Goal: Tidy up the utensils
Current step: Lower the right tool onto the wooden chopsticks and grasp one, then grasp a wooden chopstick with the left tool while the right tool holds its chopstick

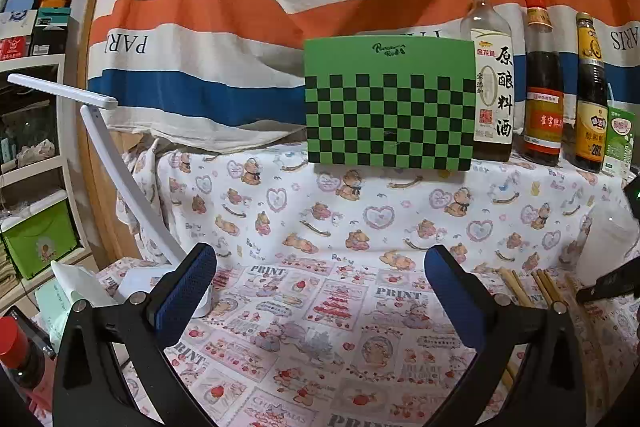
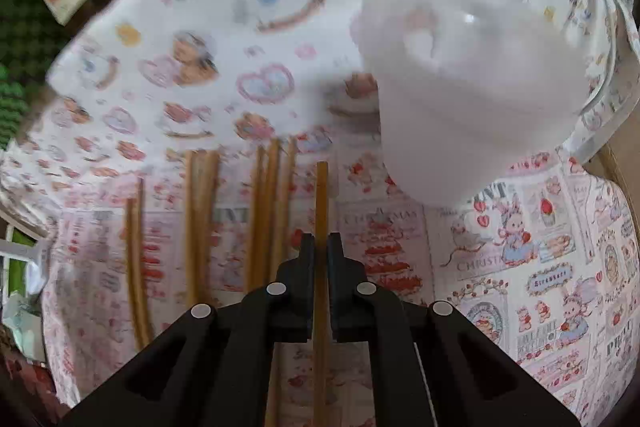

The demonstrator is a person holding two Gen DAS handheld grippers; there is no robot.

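Right gripper is closed on one thin wooden chopstick, near the white plastic cup. Left gripper hovers wide open with nothing between its blue pads, above the printed tablecloth.

Printed tablecloth centre is free; tall white plastic cup & loose bamboo chopsticks crowd the right.

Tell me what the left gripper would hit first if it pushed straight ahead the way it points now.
Probably the printed tablecloth itself, since the left gripper, its fingers wide apart and empty, tips slightly downward. Beyond that stretch of cloth stands the green checkered box. Depth is hard to judge here.
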